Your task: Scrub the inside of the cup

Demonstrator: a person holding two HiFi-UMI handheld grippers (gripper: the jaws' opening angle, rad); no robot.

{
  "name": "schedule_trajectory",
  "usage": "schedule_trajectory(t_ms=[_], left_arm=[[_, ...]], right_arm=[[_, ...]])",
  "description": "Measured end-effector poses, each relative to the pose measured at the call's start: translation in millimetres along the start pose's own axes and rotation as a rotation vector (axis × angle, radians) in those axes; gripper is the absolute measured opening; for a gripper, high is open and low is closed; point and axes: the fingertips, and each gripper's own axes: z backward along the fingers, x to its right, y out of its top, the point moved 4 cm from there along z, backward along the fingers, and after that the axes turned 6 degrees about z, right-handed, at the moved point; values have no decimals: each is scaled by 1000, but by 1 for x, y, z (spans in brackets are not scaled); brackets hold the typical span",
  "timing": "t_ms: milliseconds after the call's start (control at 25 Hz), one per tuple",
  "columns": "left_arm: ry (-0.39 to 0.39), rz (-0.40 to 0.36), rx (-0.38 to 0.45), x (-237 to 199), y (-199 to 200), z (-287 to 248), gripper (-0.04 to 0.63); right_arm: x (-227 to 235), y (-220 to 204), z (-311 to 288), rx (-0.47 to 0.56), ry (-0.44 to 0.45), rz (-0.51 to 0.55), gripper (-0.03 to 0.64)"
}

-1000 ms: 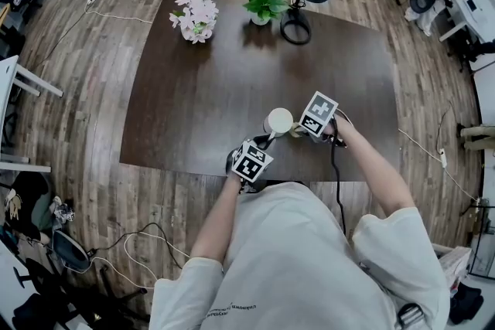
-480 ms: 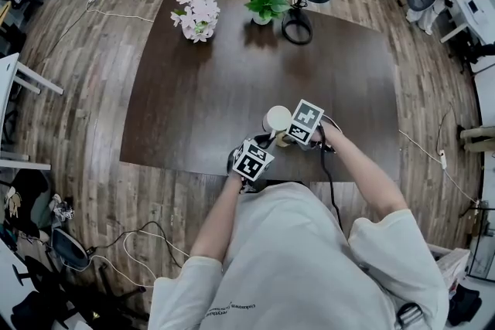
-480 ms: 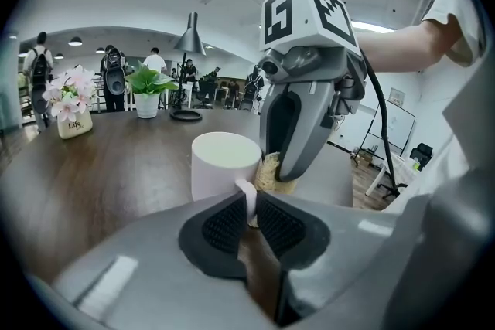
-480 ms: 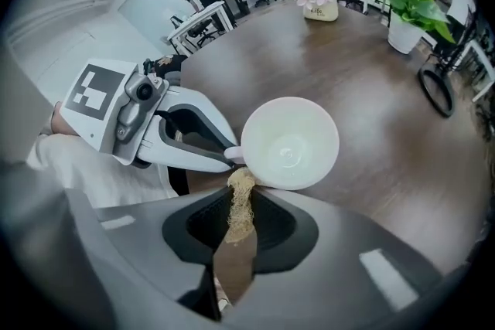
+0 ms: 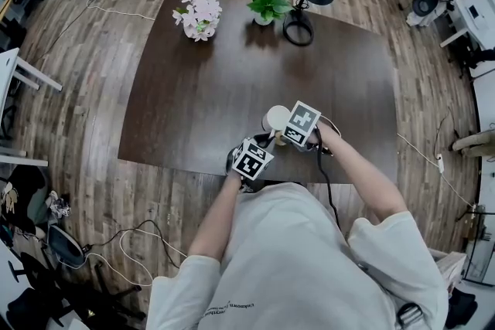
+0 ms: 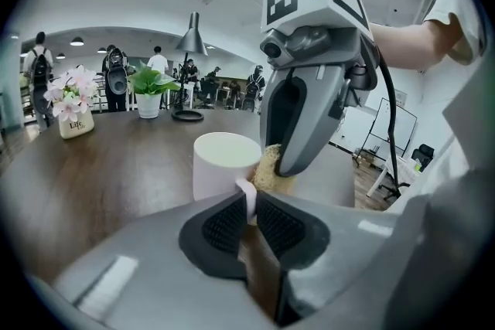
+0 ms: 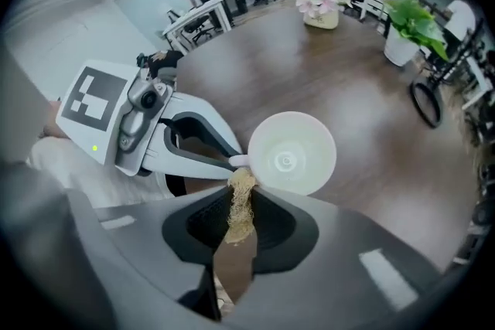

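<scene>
Fingers [image 6: 223,228] of left gripper [image 6: 249,219] pinch white cup [image 6: 223,163] by its handle [image 6: 249,199] — right gripper [image 7: 241,222] clamps tan scrubber [image 7: 241,201].

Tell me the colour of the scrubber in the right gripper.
Pale tan scrubber, clearest in the right gripper view.

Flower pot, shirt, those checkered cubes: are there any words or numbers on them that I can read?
"Life" (roughly, it is blurred): on the flower pot, in the left gripper view.
Too small to read: a line of print low on the back of the shirt.
No words at all: the marker cubes carry only black-and-white square patterns.
</scene>
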Motion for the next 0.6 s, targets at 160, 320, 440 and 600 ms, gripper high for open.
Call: schedule_trajectory(t_ms=[160,320,440,600], left_arm=[[-9,5,-6,4,-2,-3,43],[-17,12,1,6,1,-5,43],[-18,13,4,5,1,-6,43],[-25,30,-10,6,-4,-6,43]], right_arm=[[7,-8,2,49,2,-91,94],[13,-13,4,57,-13,-90,94],[18,-17,7,46,-29,-82,94],[25,-21,10,45,-34,-84,94]])
